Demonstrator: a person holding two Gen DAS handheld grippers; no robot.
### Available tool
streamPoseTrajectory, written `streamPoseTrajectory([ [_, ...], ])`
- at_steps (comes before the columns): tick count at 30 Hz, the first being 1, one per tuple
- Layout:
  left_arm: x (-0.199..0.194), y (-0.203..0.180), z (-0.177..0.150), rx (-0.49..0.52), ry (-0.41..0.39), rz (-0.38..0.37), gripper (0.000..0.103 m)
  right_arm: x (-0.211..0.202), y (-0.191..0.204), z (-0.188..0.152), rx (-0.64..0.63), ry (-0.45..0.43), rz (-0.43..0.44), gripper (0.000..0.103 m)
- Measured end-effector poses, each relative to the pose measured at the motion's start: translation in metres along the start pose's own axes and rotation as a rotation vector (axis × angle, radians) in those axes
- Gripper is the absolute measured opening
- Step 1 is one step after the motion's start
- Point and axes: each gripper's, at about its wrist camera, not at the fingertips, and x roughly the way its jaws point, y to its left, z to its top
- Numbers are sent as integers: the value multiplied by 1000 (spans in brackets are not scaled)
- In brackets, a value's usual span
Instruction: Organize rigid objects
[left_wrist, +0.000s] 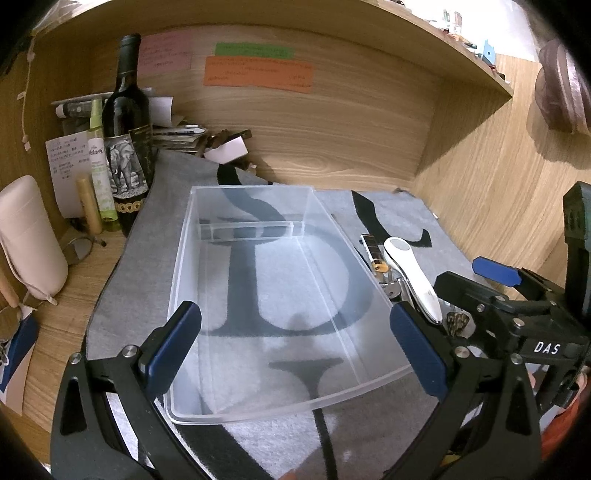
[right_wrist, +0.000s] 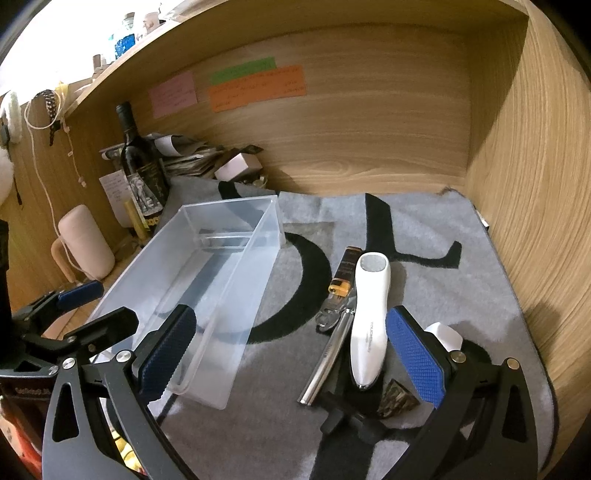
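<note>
A wooden desk alcove (right_wrist: 369, 122) walls the scene in on the back and right, its upper edge cut by the lens rim. On its floor lies a grey mat (right_wrist: 436, 288) with large black letters, only partly readable because the things on it cover them.

The largest thing on the mat is a clear plastic bin (left_wrist: 258, 206), open-topped and holding nothing but a small clear inner divider at its far end; its near corner slips out of sight behind the left gripper (left_wrist: 295, 347). That gripper's blue pads stand wide apart, one on each side of the bin's near end, gripping nothing. In the right wrist view the bin (right_wrist: 229, 229) sits left of centre.

The right gripper (right_wrist: 295, 358) is likewise spread open and empty, its fingers (right_wrist: 413, 354) straddling a cluster of small items just right of the bin. Longest among them is a white handheld device (right_wrist: 369, 317), with faint lettering too small to read. Beside it lies a slim metal rod (right_wrist: 325, 362), its upper end tucked under the device. Above that lies a dark lighter with a yellow end (right_wrist: 341, 280), and a small metal piece (right_wrist: 327, 317) I cannot identify. A white object (right_wrist: 447, 334) is mostly hidden behind the right pad, and a patterned brown scrap (right_wrist: 395, 400) lies near the device's tip.

Far left, a wine bottle (left_wrist: 127, 133) stands against the wall, and coloured notes (left_wrist: 258, 70) carry illegible writing.
</note>
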Motion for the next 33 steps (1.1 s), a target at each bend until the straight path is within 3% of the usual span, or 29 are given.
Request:
streamPoseTrajectory([
  [18, 6, 4, 6, -12, 20, -17, 103, 13, 3, 1, -2, 35, 6, 103],
  [26, 15, 12, 15, 12, 74, -29, 103, 24, -11, 1, 15, 65, -45, 103],
  [33, 12, 23, 30, 90, 53, 64, 103, 19, -30, 8, 14, 41, -100, 103],
])
